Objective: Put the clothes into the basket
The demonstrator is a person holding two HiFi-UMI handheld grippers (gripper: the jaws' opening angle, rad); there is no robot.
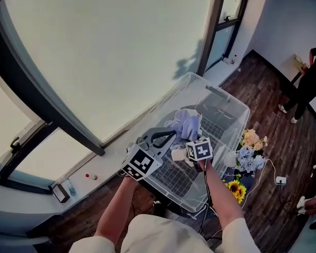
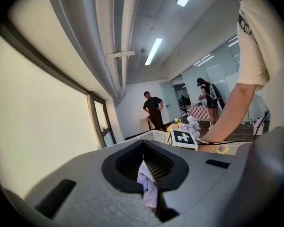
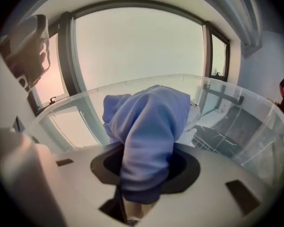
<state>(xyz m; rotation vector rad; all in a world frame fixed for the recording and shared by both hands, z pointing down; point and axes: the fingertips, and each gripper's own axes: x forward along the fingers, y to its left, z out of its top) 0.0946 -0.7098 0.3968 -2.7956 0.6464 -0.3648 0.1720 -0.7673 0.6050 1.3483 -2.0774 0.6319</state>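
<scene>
Clothes: lavender garment hanging over the clear basket, both tongs gripping.
Right gripper pinches the garment's bunched end, cloth draping fwd past its jaws. Left gripper, over basket's near-left rim, is squeezed nearly together on a white cloth. Basket on dark wood floor by big window, flowers beside.

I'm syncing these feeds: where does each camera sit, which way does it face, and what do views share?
Head view: on the person's head, steeply down onto the clear basket; forearms, left gripper, right gripper show.
Left gripper view: on that gripper, roughly level across the room; jaws pinch a pale cloth; the person's arm shows.
Right gripper view: on that gripper, tilted down into the basket; jaws grip a lavender garment.
Shared: head and right gripper views both show basket and garment.
</scene>
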